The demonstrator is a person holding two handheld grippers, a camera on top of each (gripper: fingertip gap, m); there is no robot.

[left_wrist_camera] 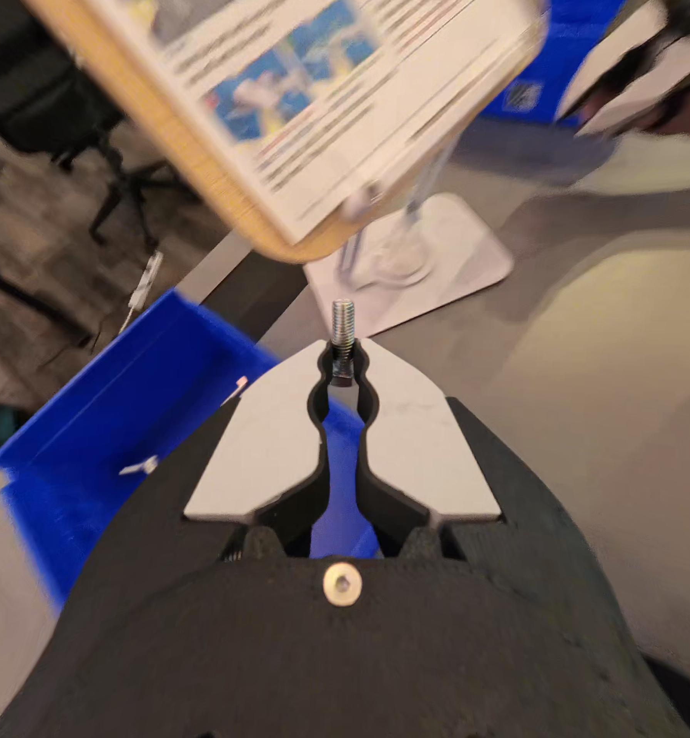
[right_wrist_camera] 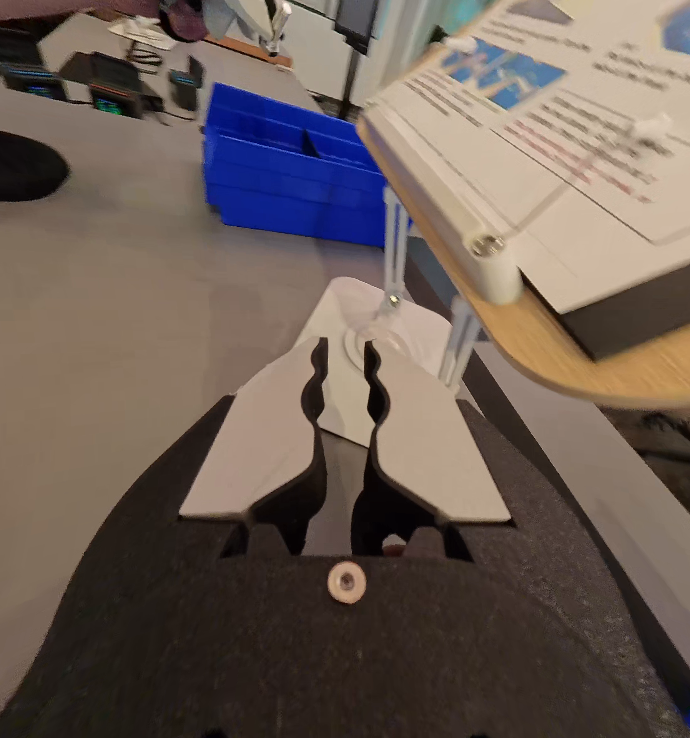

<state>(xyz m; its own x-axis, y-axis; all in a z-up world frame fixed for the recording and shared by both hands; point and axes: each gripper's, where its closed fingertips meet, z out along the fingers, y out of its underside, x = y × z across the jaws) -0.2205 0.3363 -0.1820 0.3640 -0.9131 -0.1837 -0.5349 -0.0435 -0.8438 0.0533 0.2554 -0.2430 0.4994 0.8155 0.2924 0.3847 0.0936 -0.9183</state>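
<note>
My left gripper (left_wrist_camera: pixel 342 351) is shut on a silver threaded bolt (left_wrist_camera: pixel 343 321). The bolt's head sits between the pads and its thread sticks out forward, over the grey table just past a blue bin (left_wrist_camera: pixel 107 399). A tilted wooden board (left_wrist_camera: pixel 199 151) with a printed sheet under clear acrylic hangs above it on a clear stand with a white base (left_wrist_camera: pixel 447 279). My right gripper (right_wrist_camera: pixel 345 351) is open and empty, its tips over the white base (right_wrist_camera: pixel 415 327) of the same stand. The board (right_wrist_camera: pixel 535 359) is to its upper right, with a white standoff (right_wrist_camera: pixel 499 279) at the corner.
A blue divided bin (right_wrist_camera: pixel 287 187) stands on the grey table (right_wrist_camera: pixel 115 279) behind the stand. Black devices (right_wrist_camera: pixel 111 92) sit at the far left. A dark round object (right_wrist_camera: pixel 11 163) lies at the left. The other gripper (left_wrist_camera: pixel 634 80) shows at the left view's top right. An office chair (left_wrist_camera: pixel 107 159) stands beyond the table. The tips of one gripper are about 30 cm away from the tips of the other. My left tips are about 25 cm from the white base (left_wrist_camera: pixel 447 279), my right tips only 15 cm.
</note>
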